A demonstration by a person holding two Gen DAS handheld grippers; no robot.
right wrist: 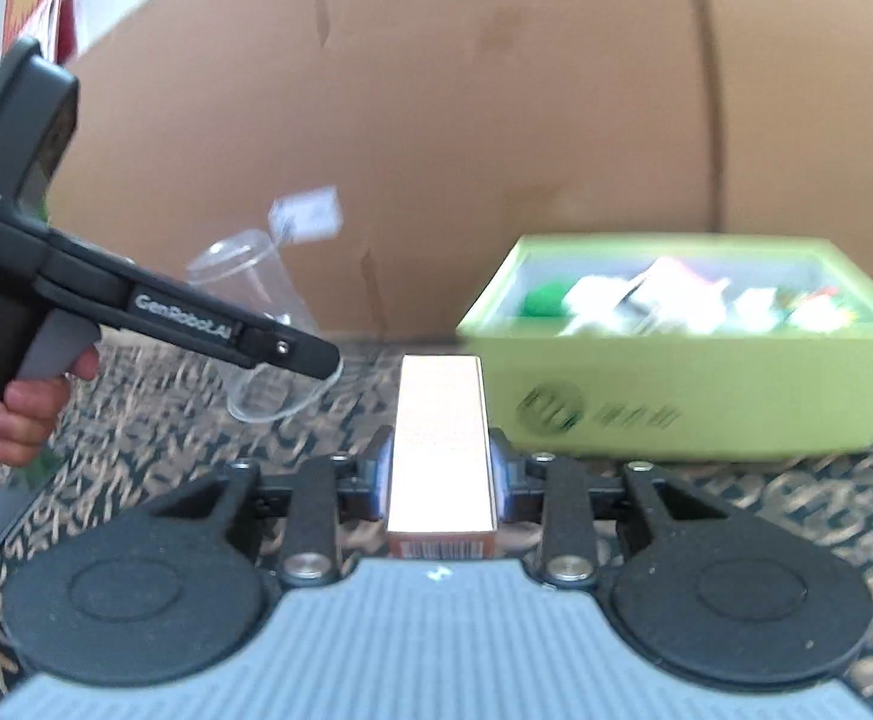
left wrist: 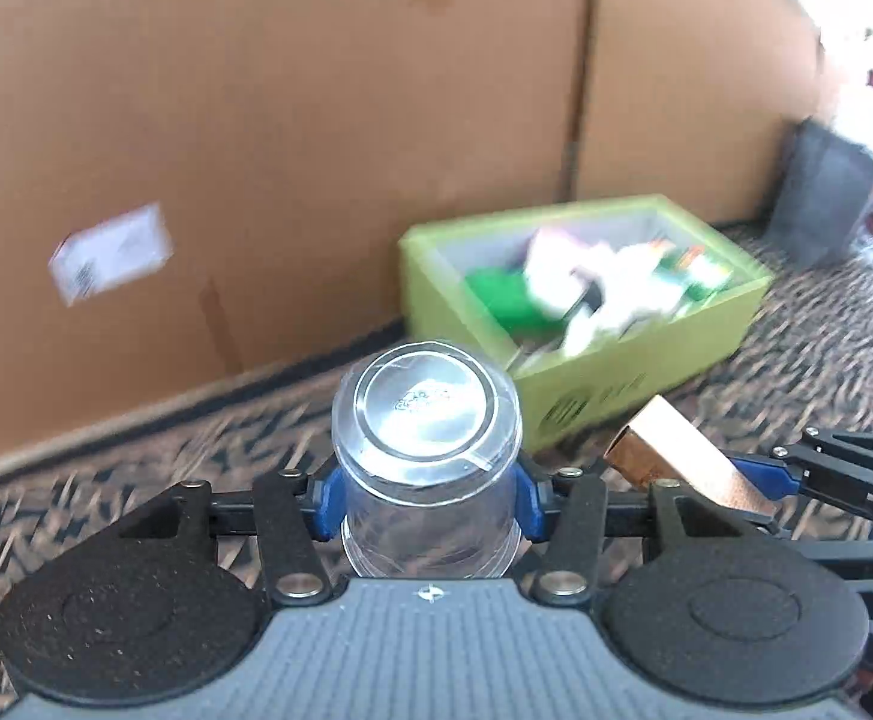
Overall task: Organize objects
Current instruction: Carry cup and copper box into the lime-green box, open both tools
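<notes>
Both your grippers loaded, green box ahead on the carpet.

Clear plastic cup (left wrist: 427, 456): see-through, lying on its side with the base facing away from your left wrist camera, rim toward it; blue fingers (left wrist: 327, 501) of your left gripper (left wrist: 427, 504) press on either side of its wall, closed onto it. From the right wrist view the same cup (right wrist: 262, 324) hangs tilted above the patterned carpet (right wrist: 154, 420), with your hand (right wrist: 13, 414) wrapped on the gripper's handle. Copper-pink carton (right wrist: 441, 444): long, narrow, barcode on the near end, clamped between the fingers of your right gripper (right wrist: 441, 474), pointing forward. Green box (right wrist: 688, 354): lime, open-topped, holding blurred white and green items, just beyond the carton, against the cardboard wall (left wrist: 256, 120).
</notes>
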